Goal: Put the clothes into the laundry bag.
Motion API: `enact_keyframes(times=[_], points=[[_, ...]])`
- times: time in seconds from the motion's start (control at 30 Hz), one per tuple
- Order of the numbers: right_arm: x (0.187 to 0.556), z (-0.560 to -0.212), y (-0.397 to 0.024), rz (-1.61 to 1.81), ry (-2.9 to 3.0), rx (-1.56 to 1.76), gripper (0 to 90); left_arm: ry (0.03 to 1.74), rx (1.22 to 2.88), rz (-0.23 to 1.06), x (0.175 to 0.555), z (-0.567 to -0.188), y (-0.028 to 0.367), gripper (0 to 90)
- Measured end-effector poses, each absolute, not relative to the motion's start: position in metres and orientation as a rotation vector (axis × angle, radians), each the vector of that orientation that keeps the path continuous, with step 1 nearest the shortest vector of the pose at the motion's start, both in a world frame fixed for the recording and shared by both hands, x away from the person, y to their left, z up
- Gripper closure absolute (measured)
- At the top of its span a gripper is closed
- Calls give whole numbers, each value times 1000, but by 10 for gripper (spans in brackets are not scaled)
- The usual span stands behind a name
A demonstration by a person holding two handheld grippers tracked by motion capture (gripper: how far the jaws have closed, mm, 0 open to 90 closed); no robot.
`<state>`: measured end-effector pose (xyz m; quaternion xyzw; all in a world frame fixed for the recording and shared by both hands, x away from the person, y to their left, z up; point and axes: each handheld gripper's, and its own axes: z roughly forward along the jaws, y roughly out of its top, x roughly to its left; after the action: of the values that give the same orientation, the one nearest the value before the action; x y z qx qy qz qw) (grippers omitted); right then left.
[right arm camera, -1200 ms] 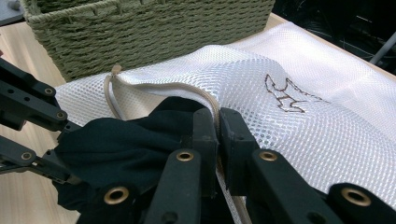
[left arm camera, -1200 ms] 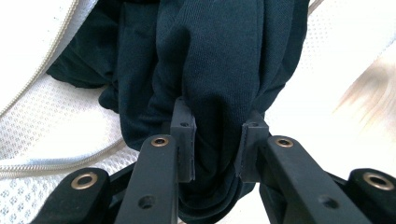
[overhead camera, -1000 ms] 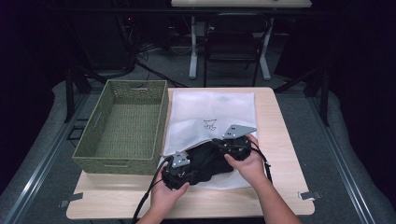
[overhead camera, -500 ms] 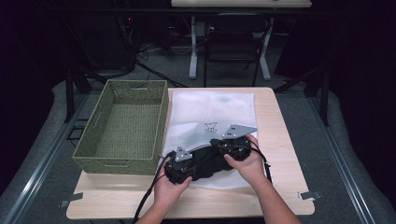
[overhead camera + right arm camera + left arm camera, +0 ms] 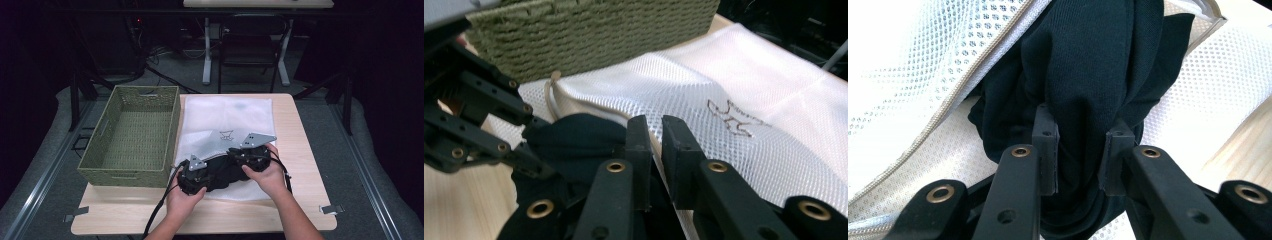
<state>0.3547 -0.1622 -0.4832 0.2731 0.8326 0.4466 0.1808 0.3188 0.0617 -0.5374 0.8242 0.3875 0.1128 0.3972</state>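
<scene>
The dark garment (image 5: 226, 172) lies bunched at the near edge of a white mesh laundry bag (image 5: 227, 117), in the lower middle of the high view, on a pale wooden bench (image 5: 300, 150). I am working it into the bag's mouth.

My left hand-held gripper (image 5: 1078, 150) is clamped on a thick fold of the garment; in the left gripper view the black cloth bulges up between the two jaws in the centre of the frame, with the bag's corded edge (image 5: 963, 95) running diagonally across the upper left.

My right hand-held gripper (image 5: 655, 145) sits low in the middle of the right gripper view. Its jaws have just been opening a little, and stand narrow with a thin gap between them. The bag's rim seems to run into that gap (I cannot tell whether the pads press on it). The embroidered emblem (image 5: 731, 117) on the mesh lies to the right of centre.

A green woven basket (image 5: 132, 137) stands at the left of the high view, just beside the bag.

I judge the stuffing step to be under way, with much of the garment outside the opening. The next move calls for the right side to lift the rim clear while the left pushes the cloth deeper in.
</scene>
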Motion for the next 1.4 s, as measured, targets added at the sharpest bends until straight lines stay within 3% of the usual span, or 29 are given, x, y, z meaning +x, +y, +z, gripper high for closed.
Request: enact_keyframes(times=[0.43,0.93,1.4], points=[[361,-499,-164,1189,2376,801,721,980,2091,290,319,-539,62,745],[363,-502,-164,1173,2408,780,857,981,2088,286,319,-540,62,746],[360,-505,-159,1094,2440,740,727,986,2083,280,319,-541,63,746]])
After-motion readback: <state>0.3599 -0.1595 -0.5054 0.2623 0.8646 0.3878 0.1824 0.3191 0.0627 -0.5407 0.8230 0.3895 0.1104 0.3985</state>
